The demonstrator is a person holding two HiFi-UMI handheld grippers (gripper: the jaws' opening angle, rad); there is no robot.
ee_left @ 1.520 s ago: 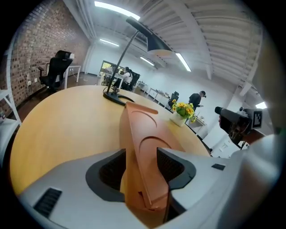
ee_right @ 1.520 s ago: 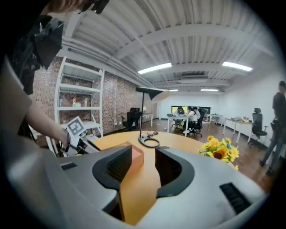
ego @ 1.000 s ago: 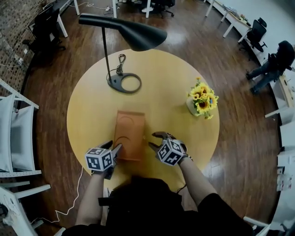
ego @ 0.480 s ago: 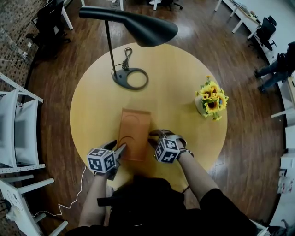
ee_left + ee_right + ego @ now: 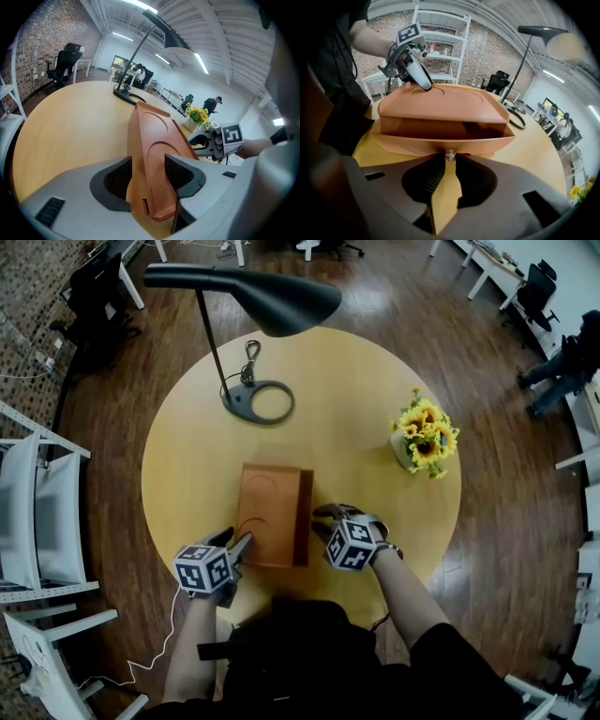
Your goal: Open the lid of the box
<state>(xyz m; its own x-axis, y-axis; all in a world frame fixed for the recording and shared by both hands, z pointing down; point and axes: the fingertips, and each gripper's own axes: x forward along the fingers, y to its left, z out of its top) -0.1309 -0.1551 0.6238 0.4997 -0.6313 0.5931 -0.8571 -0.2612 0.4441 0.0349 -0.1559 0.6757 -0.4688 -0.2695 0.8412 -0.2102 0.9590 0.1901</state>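
An orange-brown box (image 5: 270, 512) lies on the round yellow table (image 5: 366, 390), just in front of me. My left gripper (image 5: 239, 545) is shut on the box's near left corner, and the box (image 5: 154, 150) fills the gap between its pads (image 5: 117, 176). My right gripper (image 5: 319, 521) is at the box's right side. Its jaws are closing, and their tips pinch a small metal knob (image 5: 450, 154) on the flared lower lip of the box (image 5: 440, 105). A dark band shows under the lid's edge along that side.
A black desk lamp (image 5: 255, 407) stands on the far side of the table, its shade (image 5: 258, 294) hanging over it. A vase of sunflowers (image 5: 422, 439) sits at the right. White chairs (image 5: 37, 512) stand left of the table.
The right gripper's jaws have narrowed onto the box's right side. A dark strip now shows along that side of the box. The left gripper has stayed put.
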